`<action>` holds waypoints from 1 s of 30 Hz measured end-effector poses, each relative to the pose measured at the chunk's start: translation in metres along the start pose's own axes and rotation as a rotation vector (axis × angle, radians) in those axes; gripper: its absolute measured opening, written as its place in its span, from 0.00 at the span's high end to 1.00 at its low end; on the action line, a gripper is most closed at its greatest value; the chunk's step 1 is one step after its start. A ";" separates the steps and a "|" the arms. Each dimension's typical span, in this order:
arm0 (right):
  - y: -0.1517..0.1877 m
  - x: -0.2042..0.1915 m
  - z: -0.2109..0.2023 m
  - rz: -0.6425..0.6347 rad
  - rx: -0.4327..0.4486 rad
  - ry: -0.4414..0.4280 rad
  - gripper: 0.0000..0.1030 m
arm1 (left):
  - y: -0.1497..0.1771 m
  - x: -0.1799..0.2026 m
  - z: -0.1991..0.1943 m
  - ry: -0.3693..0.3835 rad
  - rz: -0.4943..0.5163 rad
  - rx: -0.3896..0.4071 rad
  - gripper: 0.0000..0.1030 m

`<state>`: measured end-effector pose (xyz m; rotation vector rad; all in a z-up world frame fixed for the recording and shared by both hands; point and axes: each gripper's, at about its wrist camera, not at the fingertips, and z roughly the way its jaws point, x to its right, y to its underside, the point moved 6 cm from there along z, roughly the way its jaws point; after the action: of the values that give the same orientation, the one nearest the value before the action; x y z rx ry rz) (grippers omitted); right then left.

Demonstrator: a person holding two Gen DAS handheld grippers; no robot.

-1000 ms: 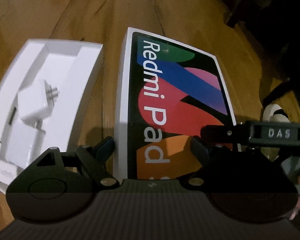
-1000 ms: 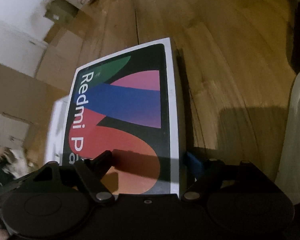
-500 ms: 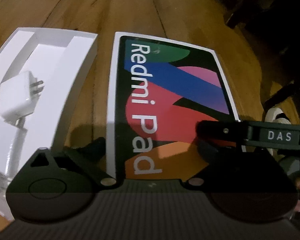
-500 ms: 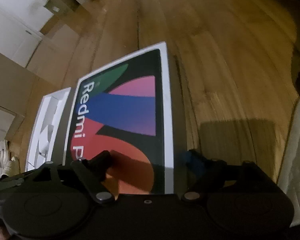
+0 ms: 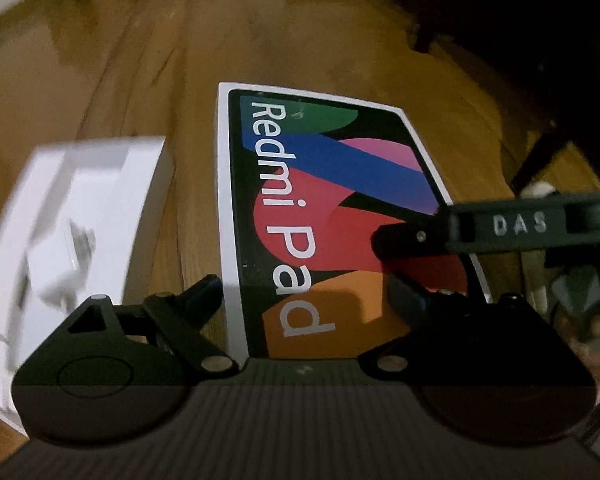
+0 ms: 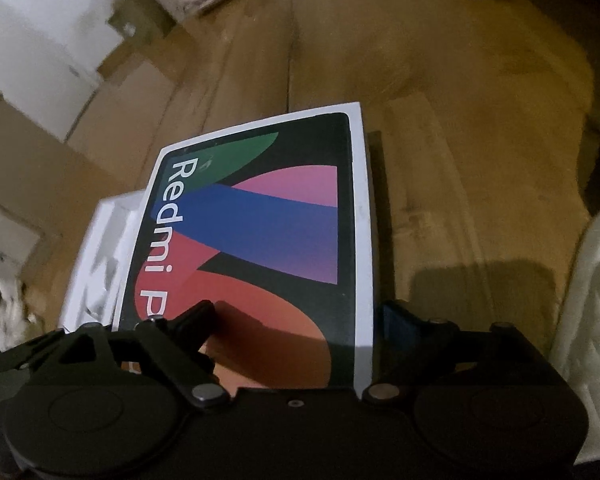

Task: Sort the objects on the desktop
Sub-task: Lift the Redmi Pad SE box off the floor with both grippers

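In the left wrist view the left claw (image 5: 304, 292) is sitting open around the near end of the Redmi Pad box (image 5: 332, 216) lying on the wooden counter (image 5: 260, 40) beside a white tray (image 5: 84, 216), and in the right wrist view the right claw (image 6: 296, 316) is sitting open around the box's right near corner.

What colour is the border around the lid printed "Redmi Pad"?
White, framing a black panel with coloured shapes on the Redmi Pad lid; the left wrist view shows it best.
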<state>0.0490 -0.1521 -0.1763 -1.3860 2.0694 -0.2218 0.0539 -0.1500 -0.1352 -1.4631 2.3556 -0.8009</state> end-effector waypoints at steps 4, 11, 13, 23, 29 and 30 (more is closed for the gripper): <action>0.000 0.000 -0.009 0.036 0.017 -0.015 0.12 | -0.001 -0.001 -0.012 0.001 0.011 0.015 0.13; -0.002 -0.025 -0.011 0.077 0.047 -0.069 0.14 | -0.018 -0.025 -0.039 -0.031 0.001 0.069 0.13; -0.002 -0.037 -0.012 0.073 0.055 -0.095 0.14 | -0.021 -0.036 -0.048 -0.038 -0.007 0.075 0.13; -0.003 -0.117 -0.003 0.023 0.052 -0.227 0.14 | -0.021 -0.094 -0.105 -0.169 0.017 0.140 0.13; -0.001 -0.162 0.014 -0.049 0.046 -0.264 0.14 | -0.006 -0.160 -0.100 -0.148 -0.189 0.142 0.12; 0.001 -0.168 0.019 -0.046 0.044 -0.263 0.14 | -0.003 -0.168 -0.097 -0.150 -0.212 0.143 0.12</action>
<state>0.1007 -0.0006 -0.1232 -1.3593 1.8082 -0.0976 0.0870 0.0283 -0.0657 -1.6674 2.0157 -0.8572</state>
